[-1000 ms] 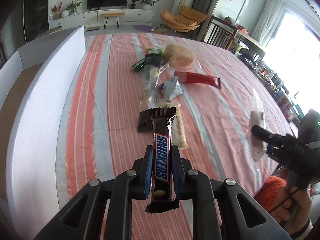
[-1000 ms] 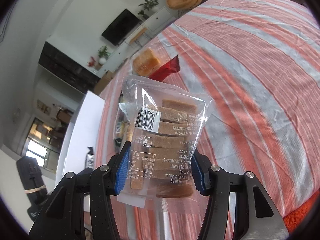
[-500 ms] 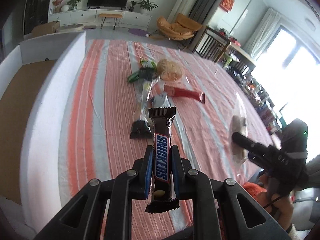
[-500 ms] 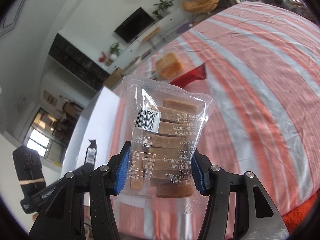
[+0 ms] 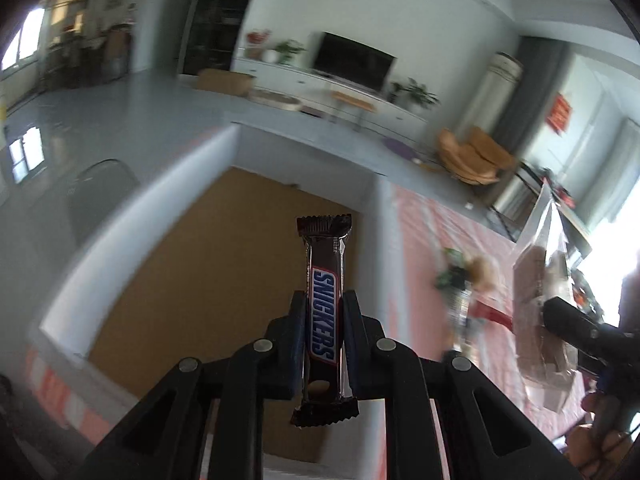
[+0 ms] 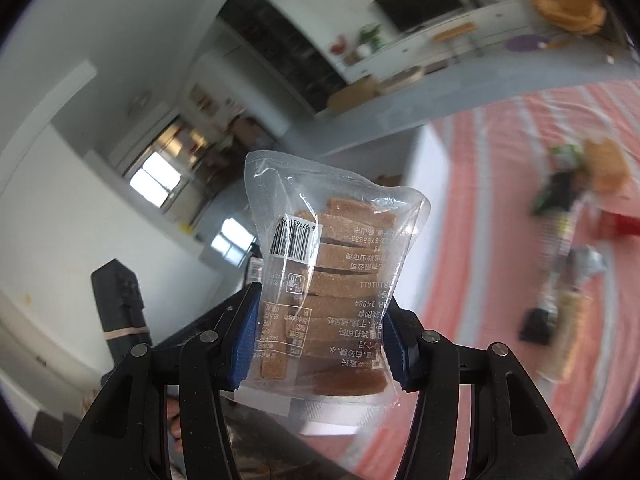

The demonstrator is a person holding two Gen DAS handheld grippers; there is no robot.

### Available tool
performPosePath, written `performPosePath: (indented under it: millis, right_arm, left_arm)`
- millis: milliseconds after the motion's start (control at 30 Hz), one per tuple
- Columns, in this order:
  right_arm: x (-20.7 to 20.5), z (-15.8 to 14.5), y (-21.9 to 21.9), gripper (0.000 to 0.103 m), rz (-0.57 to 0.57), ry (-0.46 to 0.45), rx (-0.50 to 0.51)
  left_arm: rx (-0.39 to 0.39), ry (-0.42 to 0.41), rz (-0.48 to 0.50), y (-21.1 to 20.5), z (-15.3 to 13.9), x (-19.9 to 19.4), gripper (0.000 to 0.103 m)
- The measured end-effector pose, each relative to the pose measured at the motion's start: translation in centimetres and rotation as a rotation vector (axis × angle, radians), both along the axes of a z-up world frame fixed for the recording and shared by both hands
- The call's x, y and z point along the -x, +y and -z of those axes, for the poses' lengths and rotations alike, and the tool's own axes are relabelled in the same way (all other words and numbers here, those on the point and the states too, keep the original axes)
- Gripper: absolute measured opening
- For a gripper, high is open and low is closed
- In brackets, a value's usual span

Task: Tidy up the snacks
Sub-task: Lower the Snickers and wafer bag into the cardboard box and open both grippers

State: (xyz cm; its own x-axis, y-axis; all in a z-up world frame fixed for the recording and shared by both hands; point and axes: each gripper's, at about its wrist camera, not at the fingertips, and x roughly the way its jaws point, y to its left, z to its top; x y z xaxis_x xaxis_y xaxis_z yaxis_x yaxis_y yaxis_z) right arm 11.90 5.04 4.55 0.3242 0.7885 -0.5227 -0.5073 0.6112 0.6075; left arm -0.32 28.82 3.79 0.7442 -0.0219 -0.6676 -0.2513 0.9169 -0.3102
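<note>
My left gripper (image 5: 323, 304) is shut on a brown Snickers bar (image 5: 324, 304), held upright above the brown floor of a white-walled open box (image 5: 140, 220). My right gripper (image 6: 322, 312) is shut on a clear bag of brown biscuit slices (image 6: 340, 280), lifted in the air to the left of the striped tablecloth (image 6: 500, 200). In the left wrist view the same bag (image 5: 540, 300) and the right gripper (image 5: 568, 324) appear at the right edge, beside the box. The box's white wall (image 6: 428, 168) shows behind the bag in the right wrist view.
Several other snacks lie blurred on the cloth: a round bun (image 6: 608, 164), a green-and-black pack (image 6: 560, 184), a red wrapper (image 6: 620, 224) and a long pack (image 6: 568, 336). The left gripper's dark body (image 6: 120, 300) is at the left. A living room lies beyond.
Both grippers have swung left and risen, rolling as they went. The Snickers bar has gone from over the cloth to over the box. The biscuit bag has moved toward the box with it.
</note>
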Motion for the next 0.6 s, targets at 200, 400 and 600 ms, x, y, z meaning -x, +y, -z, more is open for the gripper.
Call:
performPosePath:
  millis: [200,400,600]
  right_arm:
    - [-0.2,1.6,6.4,0.057,-0.114,-0.029,0.087]
    - [0.3,1.8,9.6,0.057,-0.158,-0.091,0.187]
    - [0.6,1.0,11.4,0.058,-0.151,-0.15,0.254]
  left_arm:
    - [-0.125,0.032,-0.115,2.8,0.8,1.4,0.017]
    - [-0.223,0.056,-0.173,4.1,1.4,1.9,0.017]
    - [-0.27,0.086,-0.206,5.5,2.1,1.6,0.017]
